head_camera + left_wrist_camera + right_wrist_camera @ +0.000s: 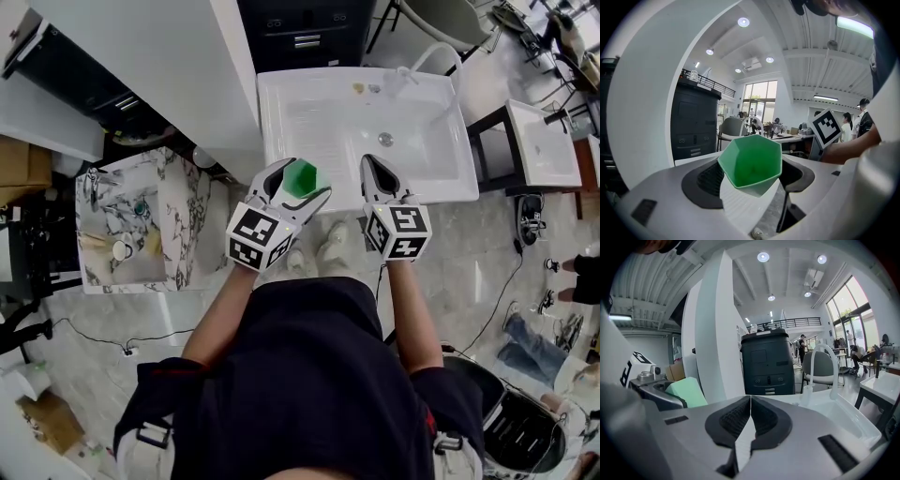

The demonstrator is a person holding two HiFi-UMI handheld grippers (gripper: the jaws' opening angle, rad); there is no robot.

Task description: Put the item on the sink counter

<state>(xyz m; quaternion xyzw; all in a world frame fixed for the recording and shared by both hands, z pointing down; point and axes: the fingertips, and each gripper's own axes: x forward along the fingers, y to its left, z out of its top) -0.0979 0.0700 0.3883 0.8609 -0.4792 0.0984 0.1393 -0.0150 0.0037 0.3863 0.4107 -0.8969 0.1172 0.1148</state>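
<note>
Gripping a green faceted cup (302, 178) between its two jaws, the left hand-held gripper (301, 182) sits at the front left edge of the white sink (323, 112) in the head view. In the left gripper view the jaws press on the cup's (751, 161) sides, its open mouth is turned back toward the camera, and the ribbed white surface of the sink shows just beneath it. Whether the cup touches that surface I cannot tell.

The right hand-held gripper (376, 167) is beside the left one, over the sink's front rim near the middle, well apart from the cup. Its own view shows the jaws pressed together with nothing between them (750, 414), and the pale green cup (686, 392) appears off to the left in the other gripper.

A curved white faucet (439, 54) stands at the back right of the basin, with the drain (385, 139) near the middle. Left of the white sink, on the floor side, is a marble-patterned sink unit (183, 202). A dark cabinet (305, 28) stands behind the white sink
</note>
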